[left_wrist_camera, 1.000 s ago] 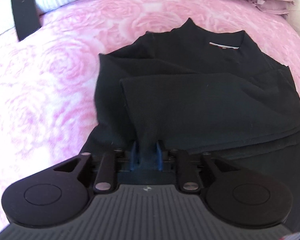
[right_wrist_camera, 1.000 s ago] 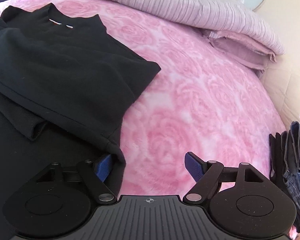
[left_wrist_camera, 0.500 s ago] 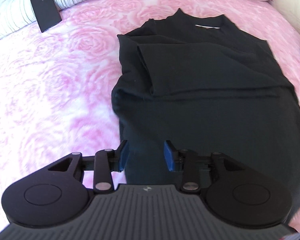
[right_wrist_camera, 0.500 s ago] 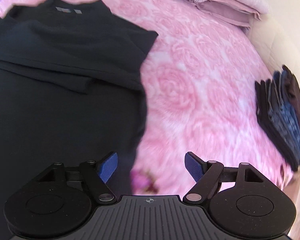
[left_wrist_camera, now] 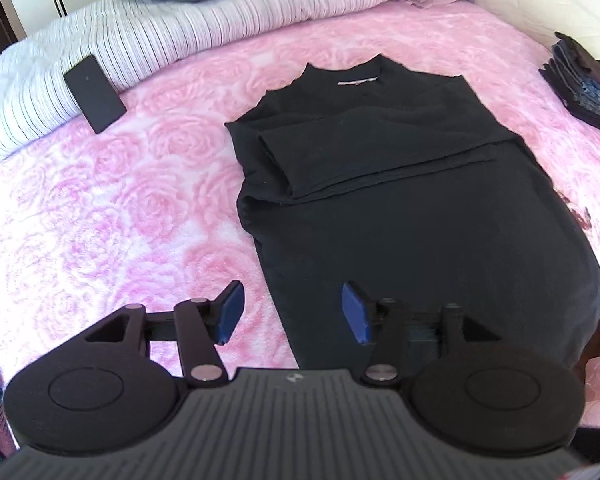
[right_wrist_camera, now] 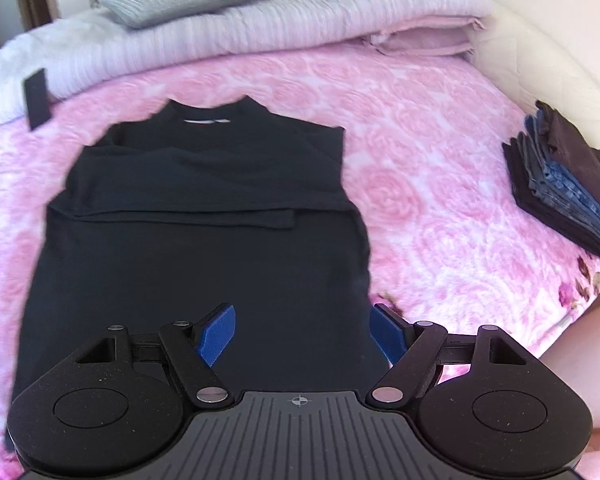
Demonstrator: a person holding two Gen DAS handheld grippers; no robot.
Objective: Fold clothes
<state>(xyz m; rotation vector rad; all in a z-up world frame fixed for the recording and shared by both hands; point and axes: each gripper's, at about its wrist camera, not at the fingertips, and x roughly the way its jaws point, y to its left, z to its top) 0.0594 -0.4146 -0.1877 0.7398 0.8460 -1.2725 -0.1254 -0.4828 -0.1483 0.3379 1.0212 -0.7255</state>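
Shirt, black, mock-neck [left_wrist_camera: 412, 208]: flat on pink rose bedspread [left_wrist_camera: 120, 208], sleeves folded across chest, collar toward pillow end, hem toward me, long axis running away from my tools. My left gripper [left_wrist_camera: 292, 312] straddles its left side edge; my right gripper [right_wrist_camera: 300, 332] its right. Both spread, empty.

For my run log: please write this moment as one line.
shirt: flat on bed, sleeves folded in | left tongs: open, empty | right tongs: open, empty
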